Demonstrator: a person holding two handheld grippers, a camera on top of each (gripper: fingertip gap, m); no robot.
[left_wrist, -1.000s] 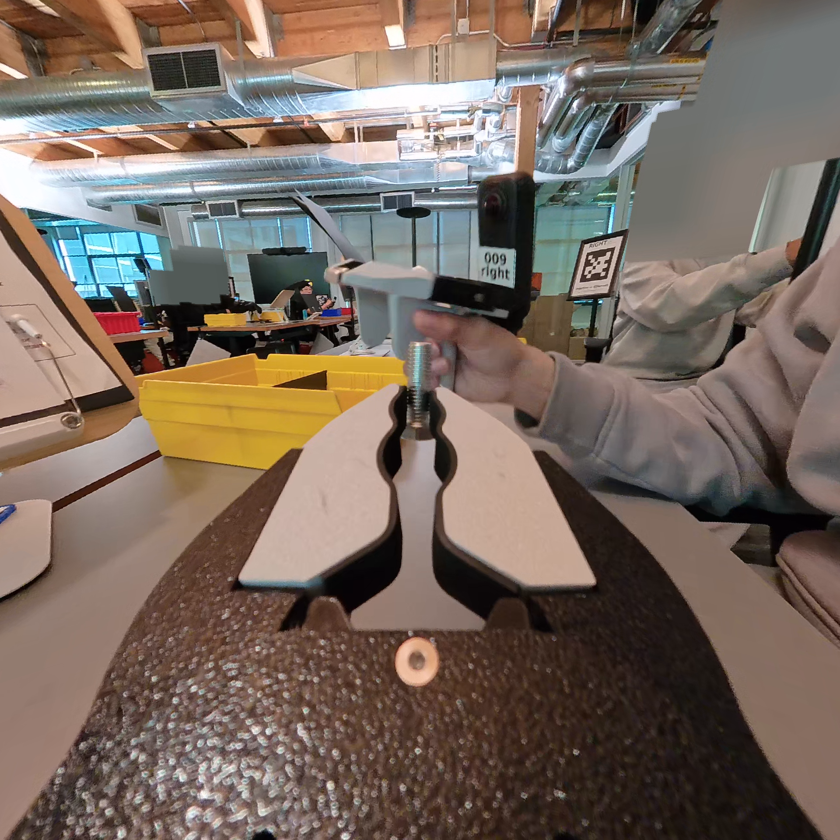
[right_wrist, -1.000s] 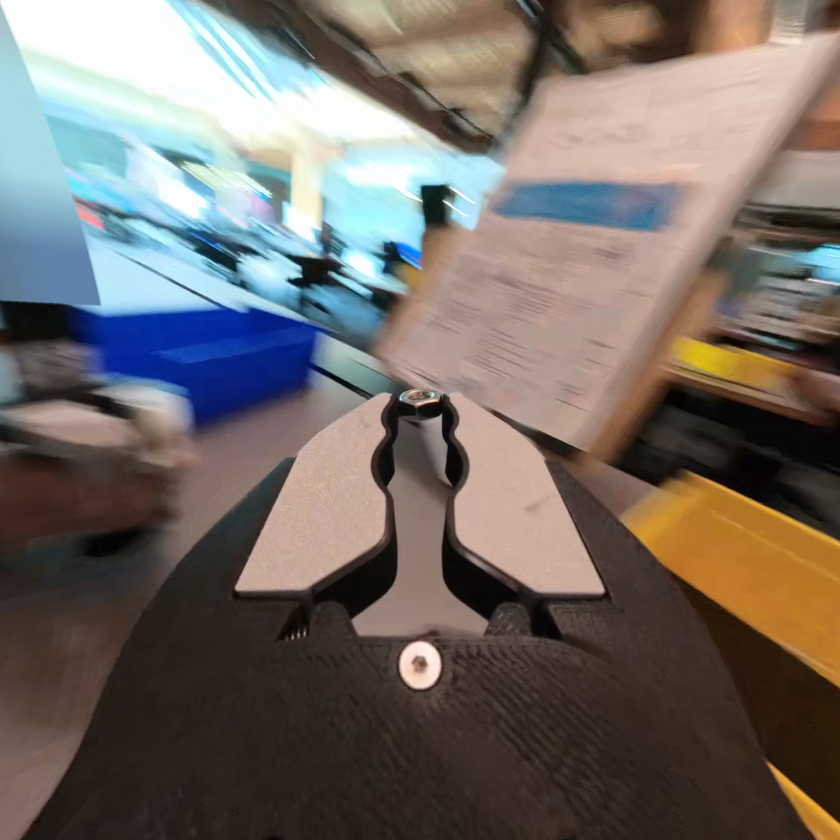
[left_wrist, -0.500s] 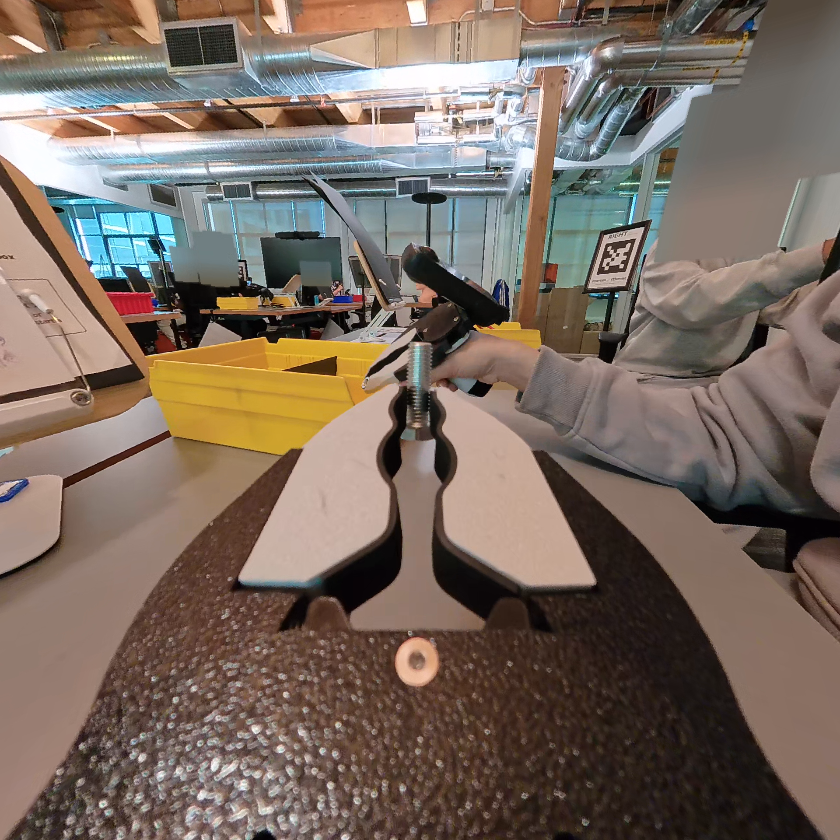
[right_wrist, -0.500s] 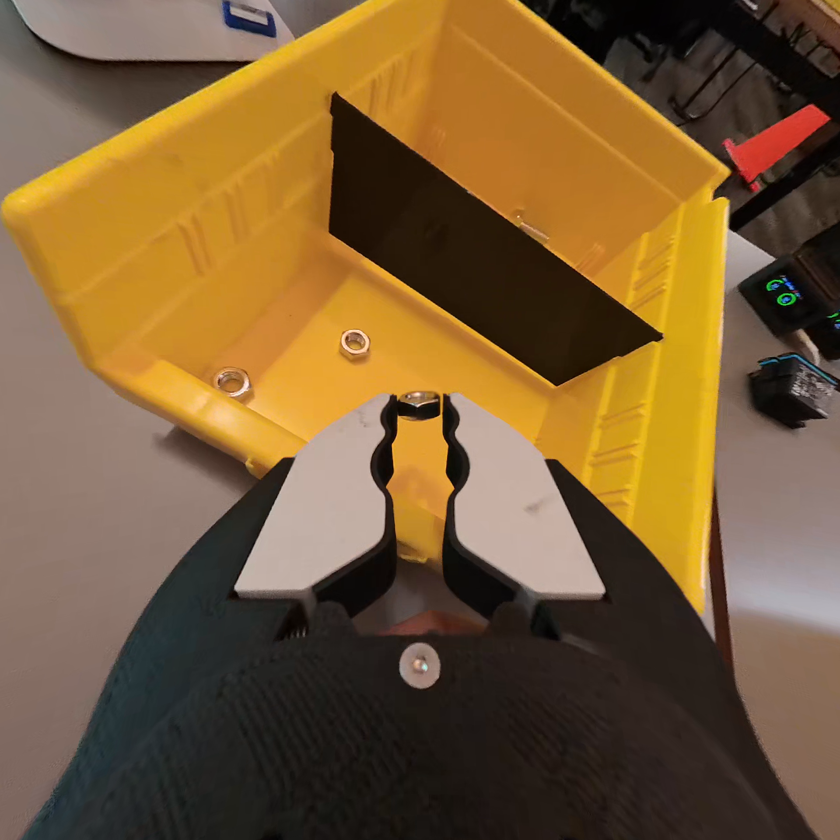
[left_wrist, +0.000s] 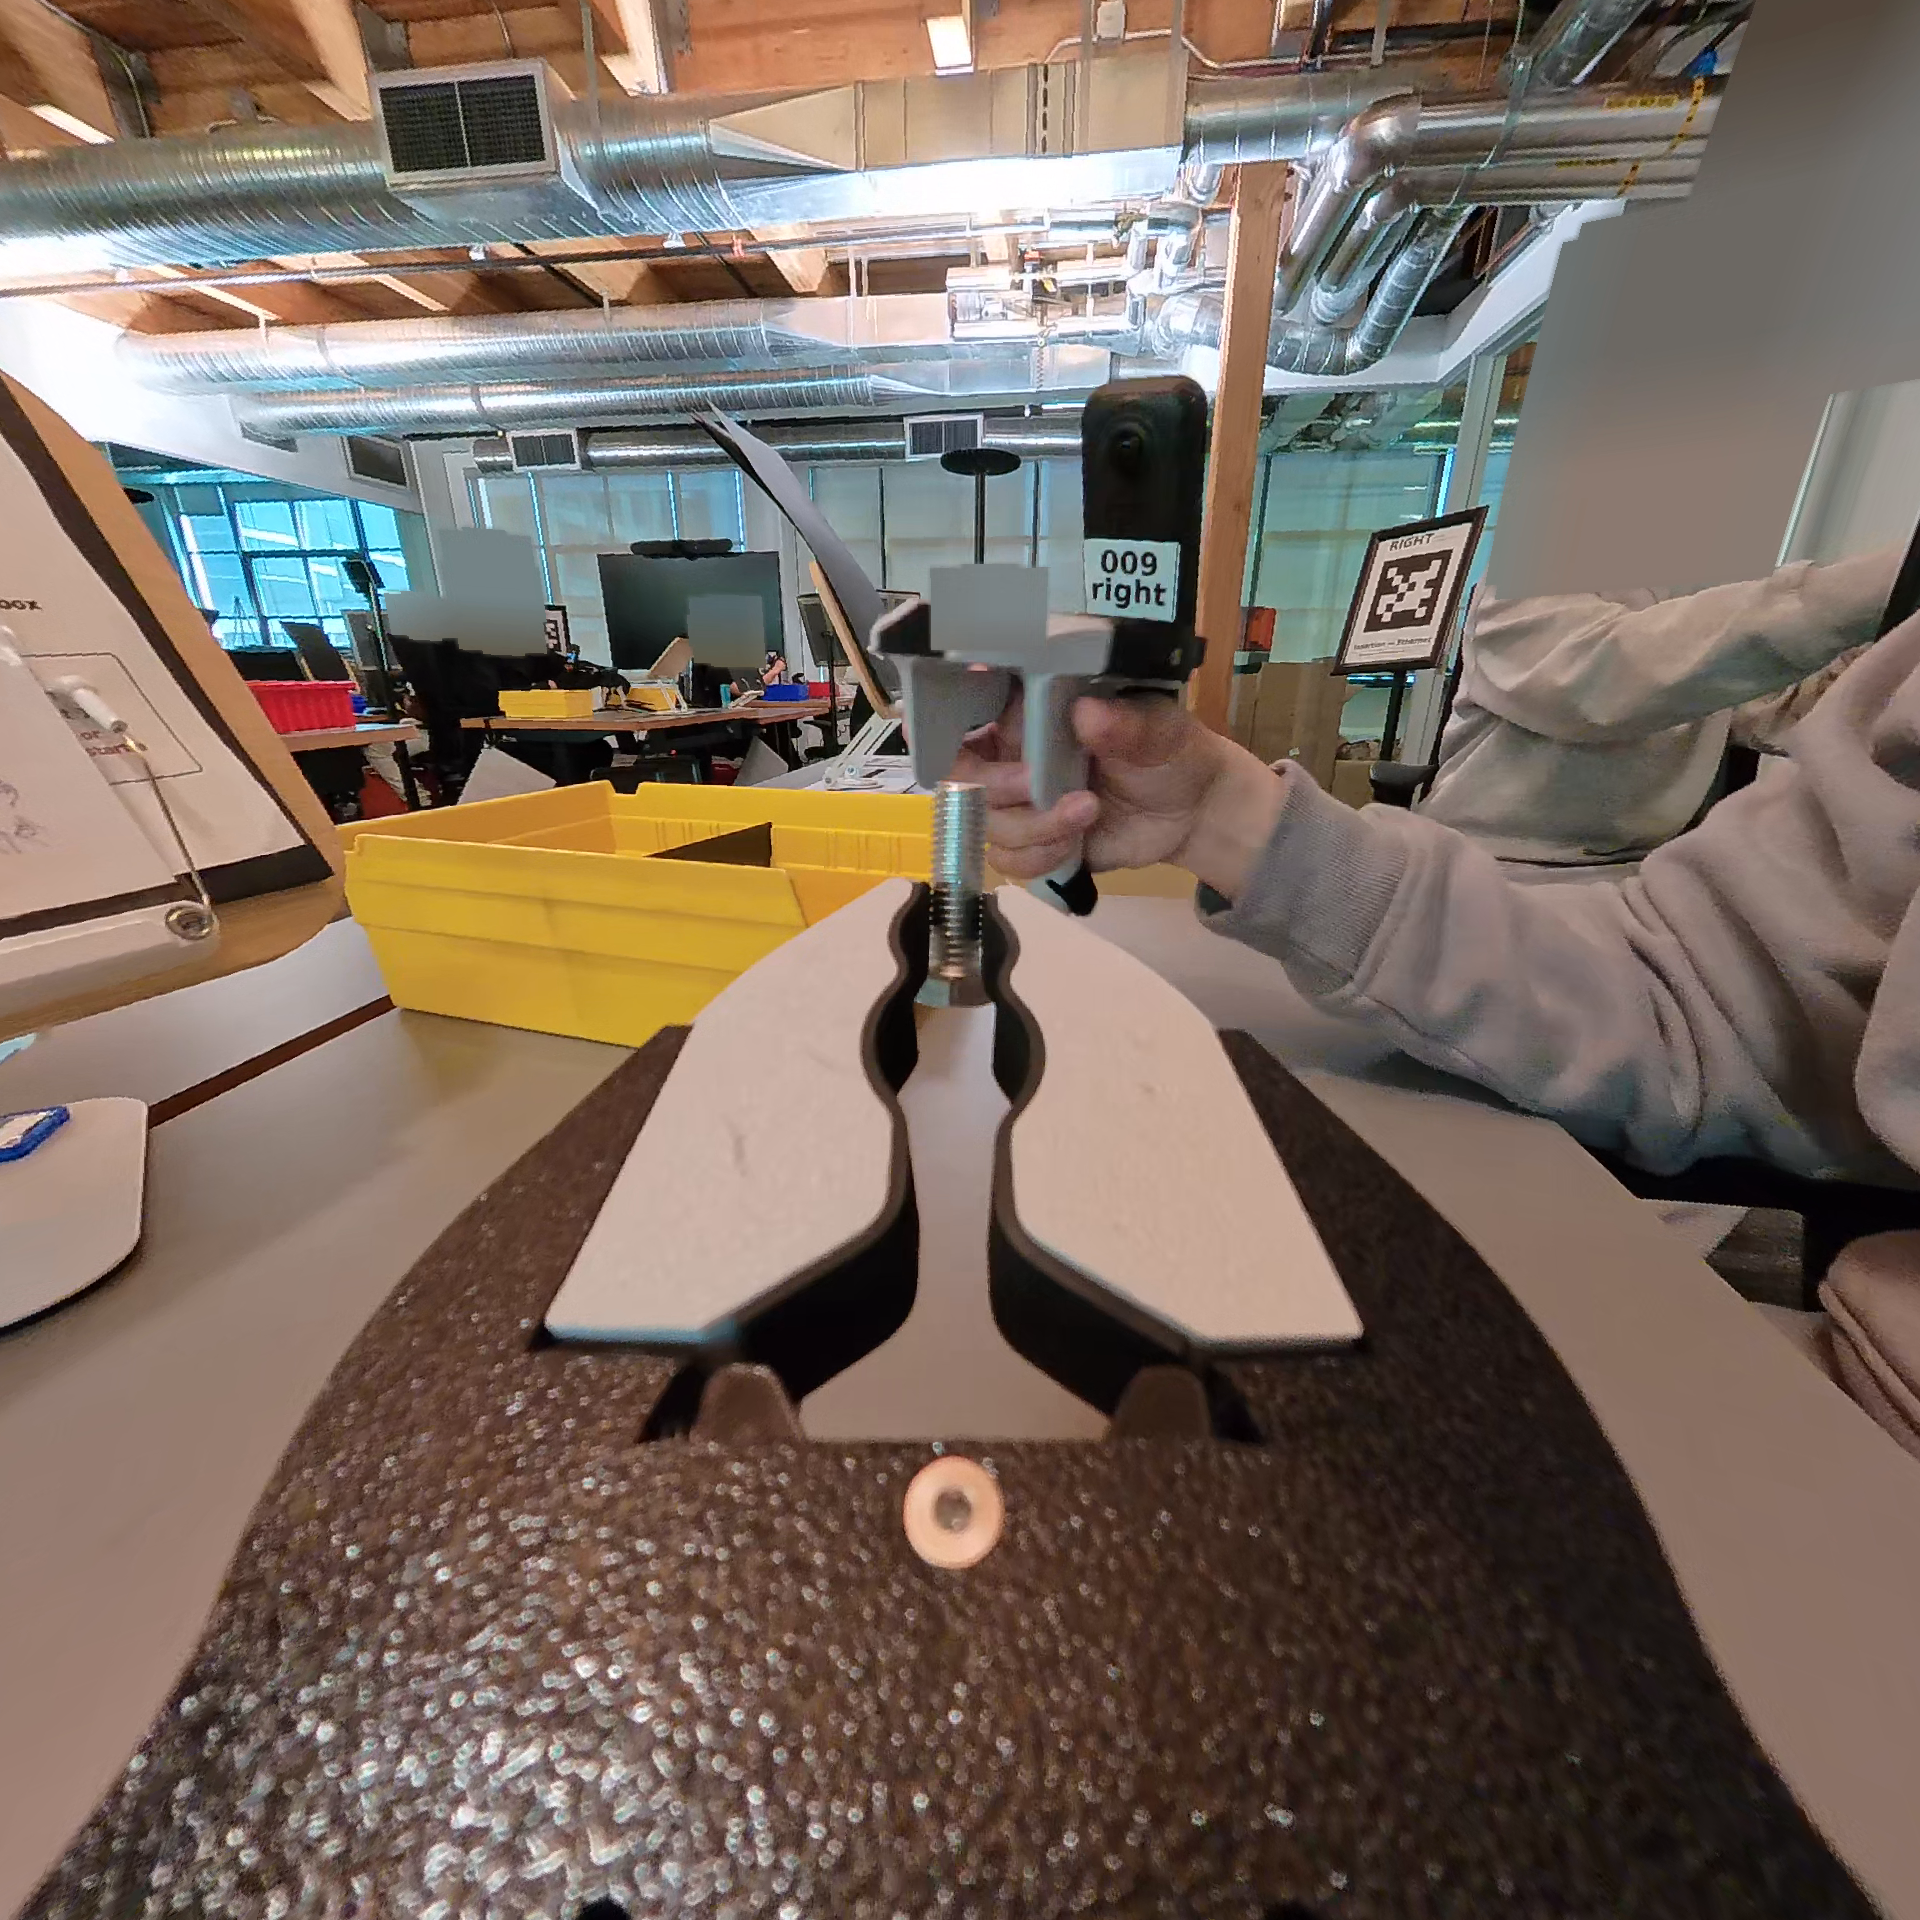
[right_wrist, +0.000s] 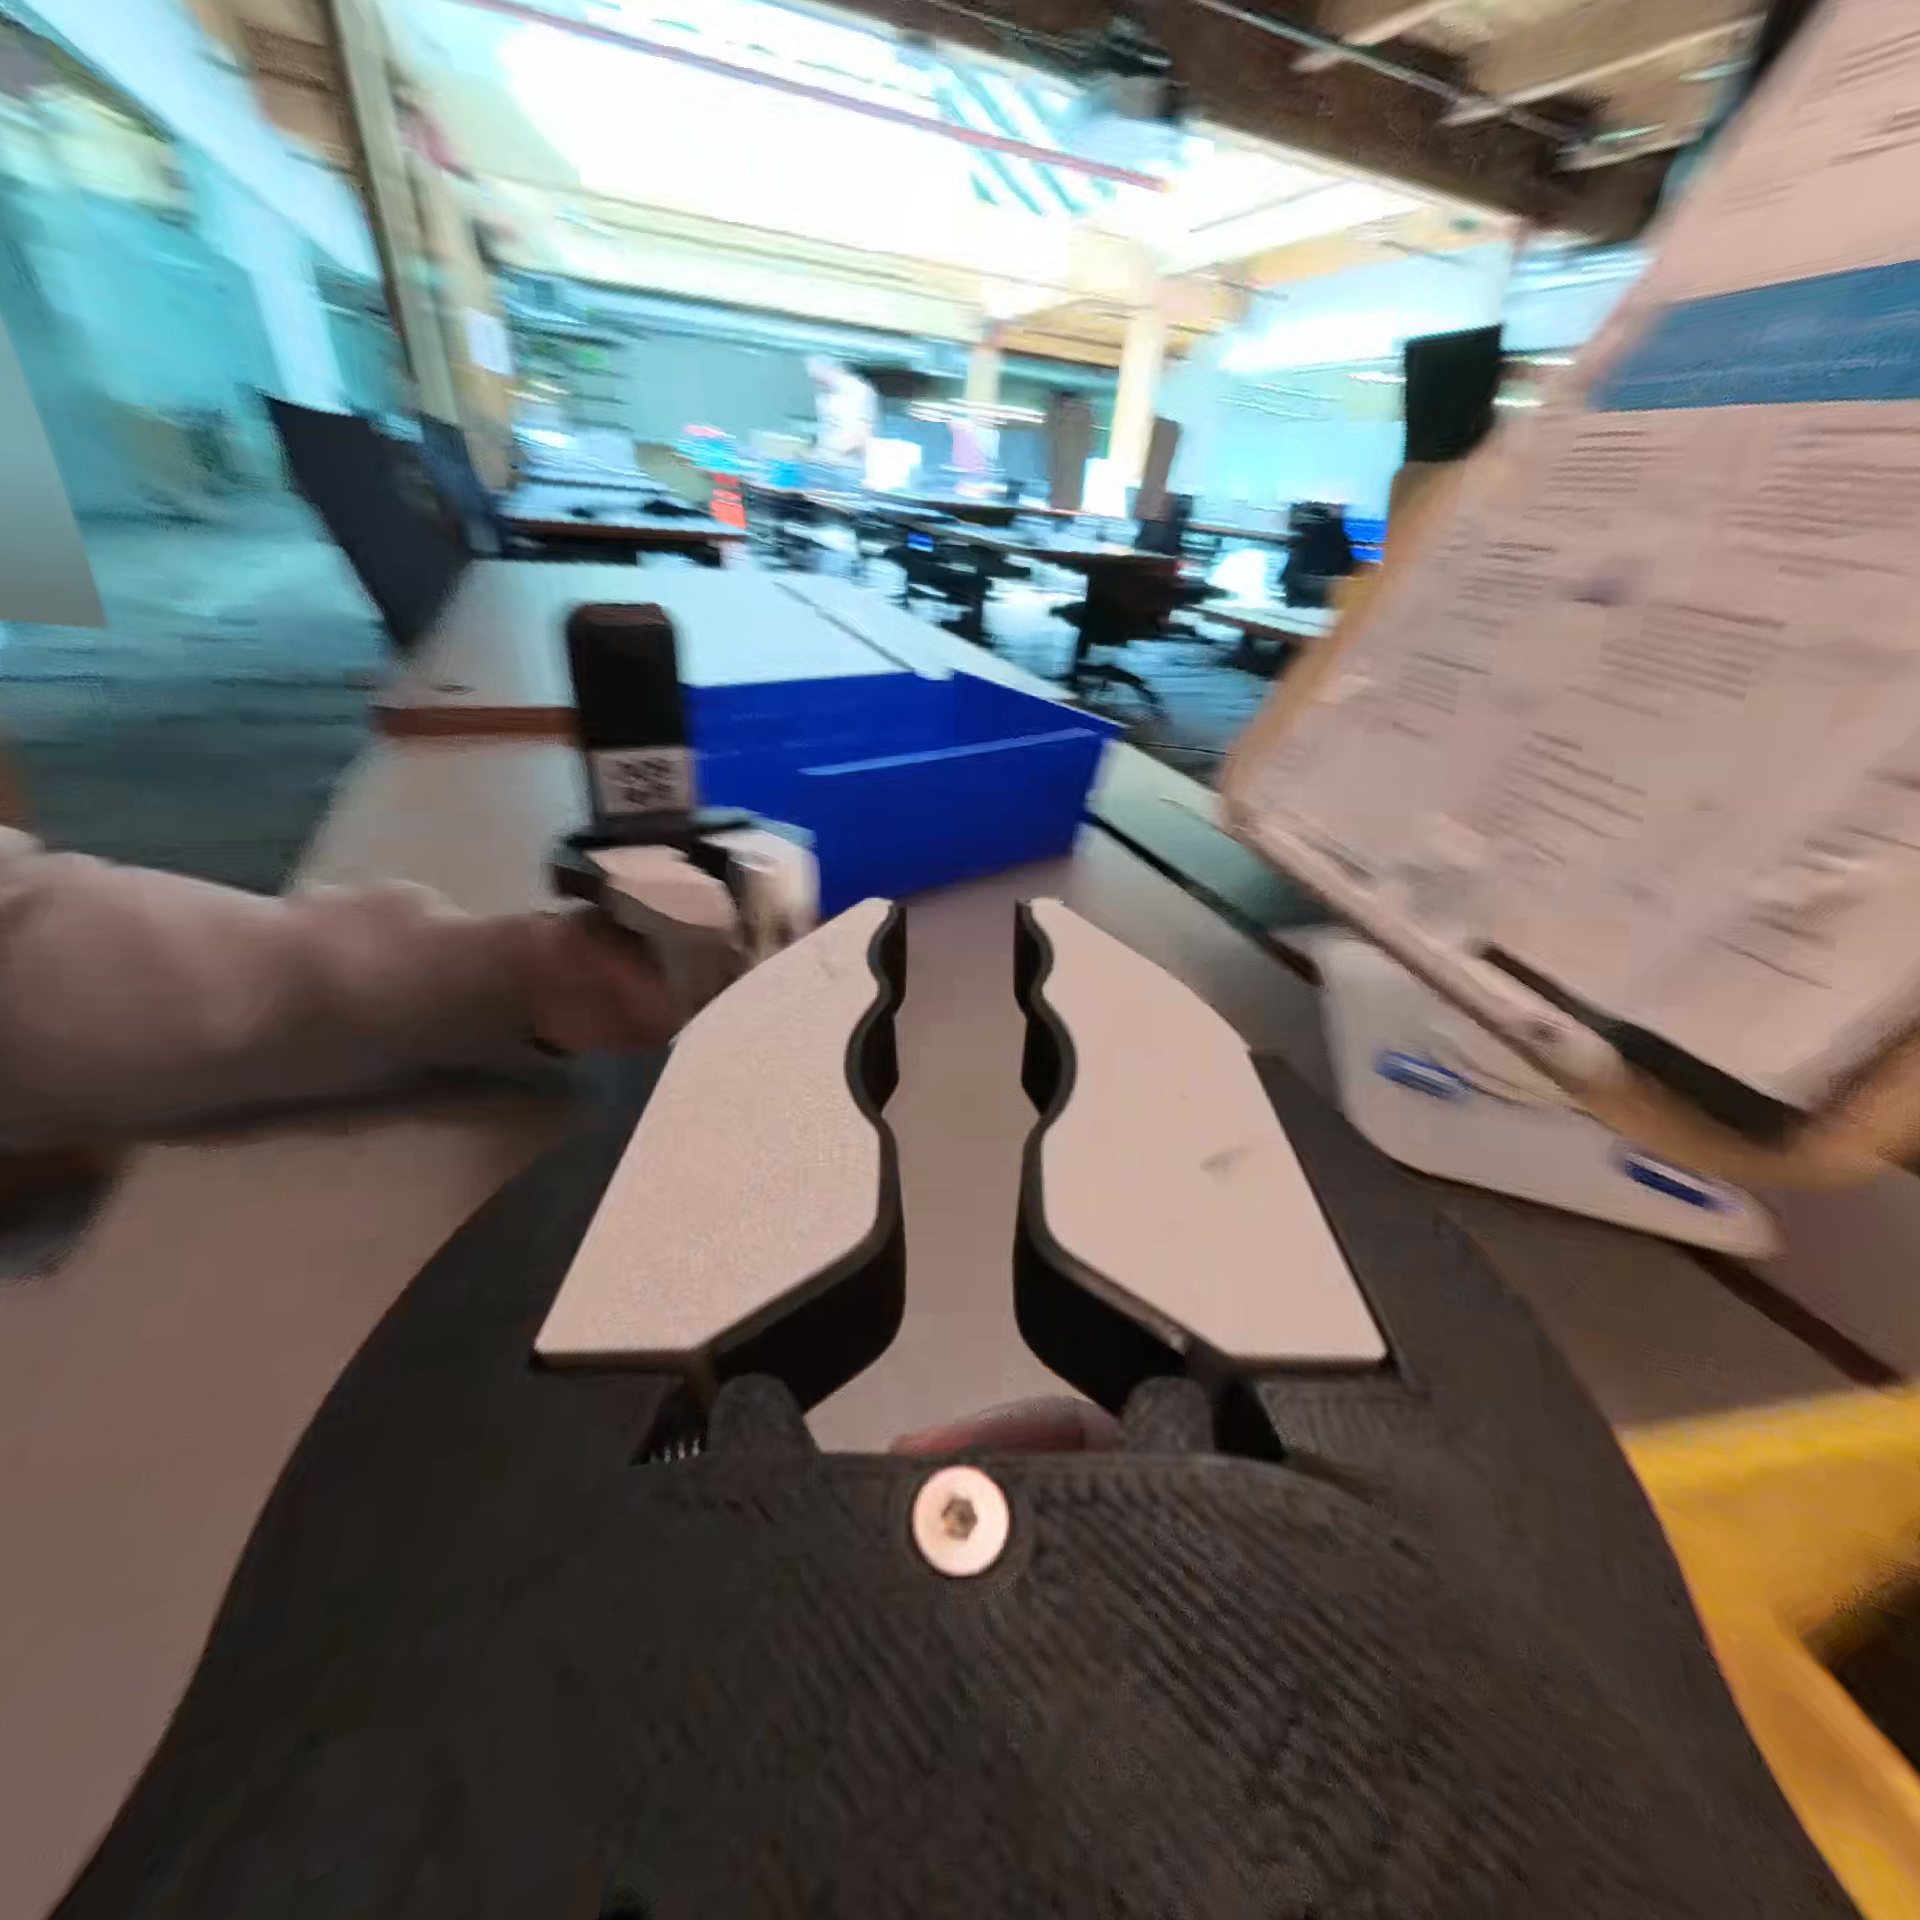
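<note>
Left gripper (left_wrist: 957, 940): fingers clenched on a silver threaded bolt (left_wrist: 957, 847), which stands upright with its hex head down between the pads and its threaded end sticking up above the fingertips. Both pads press the shank.

Right gripper (right_wrist: 958, 914): fingers released, a plain gap between them, only bare grey tabletop (right_wrist: 956, 1039) seen through it. In the left wrist view the same gripper sits at 12 o'clock just above the bolt's top end, held in a hand (left_wrist: 1132, 800) with a grey sleeve (left_wrist: 1558, 956) trailing off to 3 o'clock. Whether it touches the bolt, cannot tell.

Yellow bin (left_wrist: 582, 914) with a black divider rests on the tabletop at 10 o'clock of the bolt, just behind it. Blue bin (right_wrist: 914, 790) at 12 o'clock of the right gripper, farther back. Propped board with printed sheets (right_wrist: 1621, 665) at 2 o'clock, a white base (right_wrist: 1455, 1122) under it. Right wrist view is motion-blurred.
</note>
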